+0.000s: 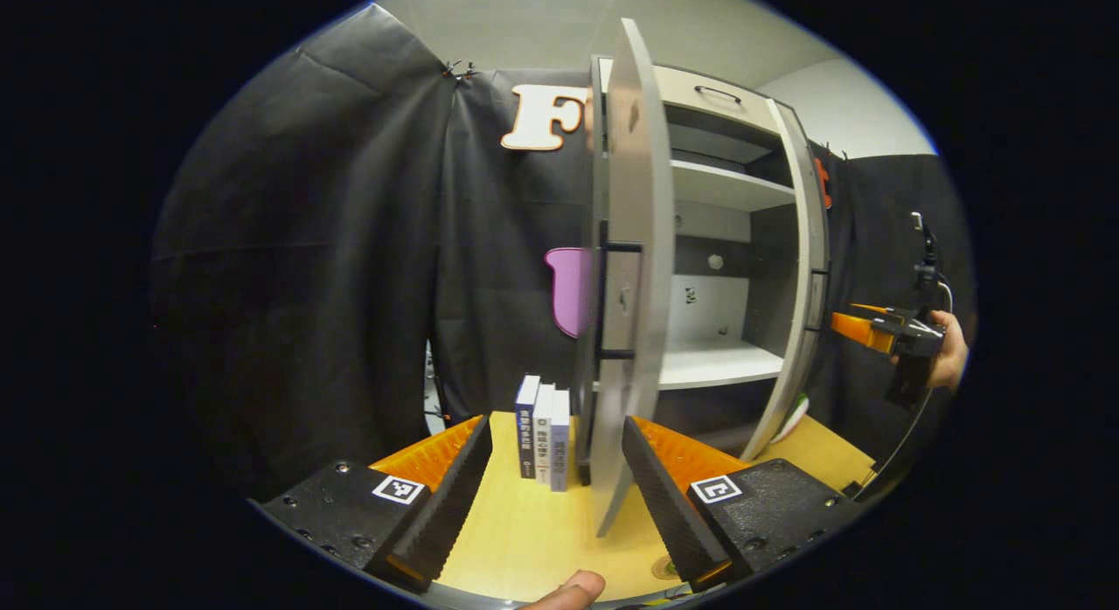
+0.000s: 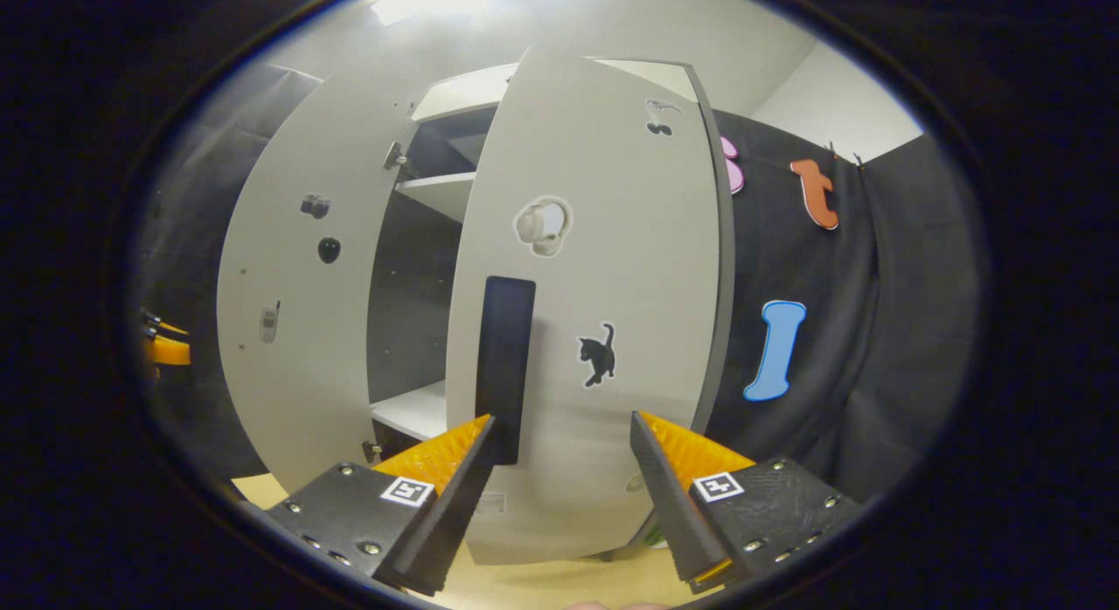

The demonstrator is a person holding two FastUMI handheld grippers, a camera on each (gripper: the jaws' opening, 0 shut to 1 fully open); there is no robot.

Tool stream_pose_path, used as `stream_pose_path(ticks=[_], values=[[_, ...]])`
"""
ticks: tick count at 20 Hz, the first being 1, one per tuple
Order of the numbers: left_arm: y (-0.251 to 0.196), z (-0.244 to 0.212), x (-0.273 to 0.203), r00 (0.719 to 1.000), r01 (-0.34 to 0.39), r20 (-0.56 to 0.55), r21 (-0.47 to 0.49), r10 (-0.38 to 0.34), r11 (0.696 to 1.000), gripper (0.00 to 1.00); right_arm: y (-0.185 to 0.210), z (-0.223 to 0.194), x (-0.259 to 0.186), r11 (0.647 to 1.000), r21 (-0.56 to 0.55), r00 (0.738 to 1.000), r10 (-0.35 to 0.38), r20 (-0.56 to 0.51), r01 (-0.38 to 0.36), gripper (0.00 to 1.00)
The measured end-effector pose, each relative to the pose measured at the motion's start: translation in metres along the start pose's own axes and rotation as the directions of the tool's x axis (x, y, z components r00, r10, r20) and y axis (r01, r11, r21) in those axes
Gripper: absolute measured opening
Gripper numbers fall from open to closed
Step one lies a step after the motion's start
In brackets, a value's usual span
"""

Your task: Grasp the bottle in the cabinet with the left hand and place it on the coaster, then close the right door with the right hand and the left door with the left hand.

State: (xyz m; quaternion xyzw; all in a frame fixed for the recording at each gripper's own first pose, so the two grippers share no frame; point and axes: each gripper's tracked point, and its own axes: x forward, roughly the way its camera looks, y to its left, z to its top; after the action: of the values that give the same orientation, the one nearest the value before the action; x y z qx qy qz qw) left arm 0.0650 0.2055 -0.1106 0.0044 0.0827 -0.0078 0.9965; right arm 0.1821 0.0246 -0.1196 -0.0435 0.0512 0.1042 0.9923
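Note:
The grey cabinet (image 1: pixel 726 190) stands with both doors swung open, and its lower shelf (image 1: pixel 717 363) is bare. In the left gripper view the left door (image 1: pixel 634 287) is edge-on right in front of my left gripper (image 1: pixel 557 470), which is open, the door's lower edge close to its right finger. In the right gripper view the right door (image 2: pixel 603 269) with its black handle (image 2: pixel 505 365) faces my open right gripper (image 2: pixel 559 470) at close range. The left door (image 2: pixel 288 330) lies further left. A small white and green thing (image 1: pixel 792 415), possibly the bottle, peeks out behind the right door (image 1: pixel 797 287).
Three books (image 1: pixel 544 435) stand upright on the wooden table (image 1: pixel 524 531) just left of the cabinet. A hand holds the right gripper (image 1: pixel 874 327) beyond the right door. The left gripper's orange fingers (image 2: pixel 164 348) peek past the left door. Black cloth walls surround the table.

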Motion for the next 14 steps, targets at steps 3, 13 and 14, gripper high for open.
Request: stream_pose_path(ticks=[3, 13, 14], values=[[0.019, 0.014, 0.017, 1.0, -0.02, 0.019, 0.006, 0.02, 1.0, 0.95, 0.0, -0.002, -0.002, 1.0, 0.018, 1.0, -0.011, 0.001, 0.011, 0.93], [-0.001, 0.038, 0.084, 0.997, 0.042, 0.067, -0.064, -0.038, 0.997, 0.94, -0.003, -0.007, -0.067, 0.999, 0.029, 0.999, -0.038, 0.03, 0.037, 0.93], [0.0, 0.039, 0.082, 0.996, 0.032, 0.084, -0.037, -0.029, 0.999, 0.9, -0.007, -0.011, -0.081, 0.998, 0.031, 0.998, -0.051, 0.025, 0.05, 0.92]])
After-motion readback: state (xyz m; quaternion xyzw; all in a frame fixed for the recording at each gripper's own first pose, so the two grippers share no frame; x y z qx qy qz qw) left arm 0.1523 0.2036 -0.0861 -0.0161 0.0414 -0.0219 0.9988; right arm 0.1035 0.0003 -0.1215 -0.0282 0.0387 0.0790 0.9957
